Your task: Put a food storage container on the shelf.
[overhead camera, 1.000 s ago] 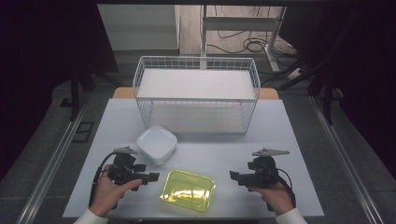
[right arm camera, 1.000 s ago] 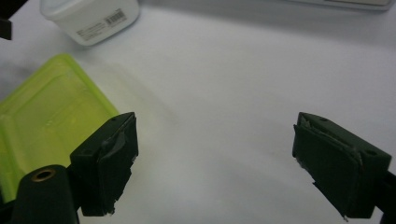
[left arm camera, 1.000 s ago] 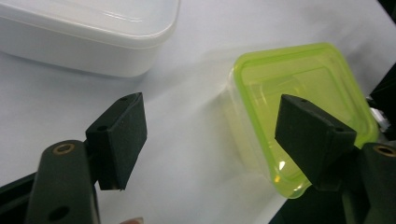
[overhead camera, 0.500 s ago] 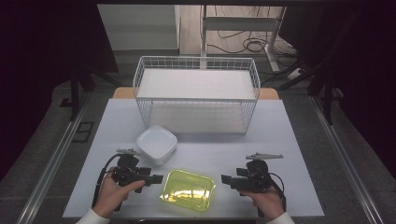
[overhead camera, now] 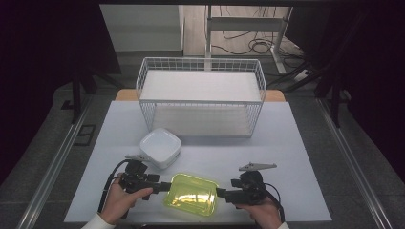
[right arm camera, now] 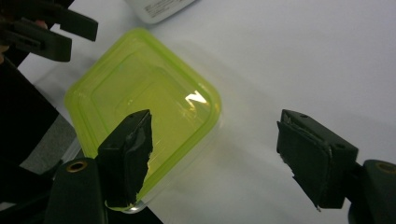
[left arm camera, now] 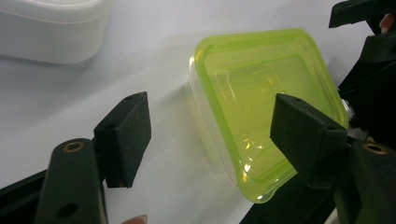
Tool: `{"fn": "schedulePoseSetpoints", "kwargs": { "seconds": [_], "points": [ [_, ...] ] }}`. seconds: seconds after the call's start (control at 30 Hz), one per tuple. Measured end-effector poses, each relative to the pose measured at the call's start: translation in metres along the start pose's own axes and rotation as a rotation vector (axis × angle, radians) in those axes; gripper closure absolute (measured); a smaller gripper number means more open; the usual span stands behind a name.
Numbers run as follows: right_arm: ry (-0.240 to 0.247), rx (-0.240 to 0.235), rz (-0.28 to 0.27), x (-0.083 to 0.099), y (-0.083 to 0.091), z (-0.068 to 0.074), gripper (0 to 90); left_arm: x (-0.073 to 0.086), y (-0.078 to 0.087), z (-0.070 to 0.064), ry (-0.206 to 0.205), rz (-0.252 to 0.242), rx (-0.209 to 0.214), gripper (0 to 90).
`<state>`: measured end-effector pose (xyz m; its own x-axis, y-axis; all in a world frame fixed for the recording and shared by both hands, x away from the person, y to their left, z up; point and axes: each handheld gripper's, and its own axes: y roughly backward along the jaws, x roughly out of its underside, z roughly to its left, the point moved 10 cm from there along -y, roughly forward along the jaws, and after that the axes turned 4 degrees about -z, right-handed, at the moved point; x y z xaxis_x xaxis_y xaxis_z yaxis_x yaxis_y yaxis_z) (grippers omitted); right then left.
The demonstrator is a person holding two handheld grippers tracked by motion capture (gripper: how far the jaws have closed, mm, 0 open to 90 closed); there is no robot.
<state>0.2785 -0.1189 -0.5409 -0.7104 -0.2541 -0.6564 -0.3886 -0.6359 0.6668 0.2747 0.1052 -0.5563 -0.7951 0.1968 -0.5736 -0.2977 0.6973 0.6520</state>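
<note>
At the near edge of the table (overhead camera: 296, 143), the green container (overhead camera: 190, 194) lies flat between the two tools, its longer side running left to right. The left gripper (overhead camera: 162, 186) sits just beside its left end and the right gripper (overhead camera: 220, 192) just beside its right end, both pointing inward at it, so neither hand is clearly the nearer. In the left gripper view the jaws stand wide, with one corner of the container lying between them; in the right gripper view the jaws are likewise wide and hold nothing (one jaw overlaps the lid's edge). A little farther and to the left rests the white container (overhead camera: 160, 147), apart from the green one. Farthest stands the wire basket (overhead camera: 200, 102), likely the destination.
</note>
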Motion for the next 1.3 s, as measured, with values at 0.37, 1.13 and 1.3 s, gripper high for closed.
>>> {"fn": "schedulePoseSetpoints", "kwargs": {
  "seconds": [0.37,1.13,1.3],
  "points": [
    [-0.006,-0.012,-0.013,0.003,-0.003,0.013,29.3,0.005,-0.010,-0.006,0.028,0.013,0.036,30.3],
    [-0.192,-0.075,0.012,0.030,-0.021,0.018,59.2,0.014,-0.025,-0.007,0.122,0.073,0.126,59.0],
    [-0.268,-0.099,0.012,0.032,-0.024,0.016,66.4,0.014,-0.023,-0.010,0.186,0.055,0.175,64.7]
  ]
}}
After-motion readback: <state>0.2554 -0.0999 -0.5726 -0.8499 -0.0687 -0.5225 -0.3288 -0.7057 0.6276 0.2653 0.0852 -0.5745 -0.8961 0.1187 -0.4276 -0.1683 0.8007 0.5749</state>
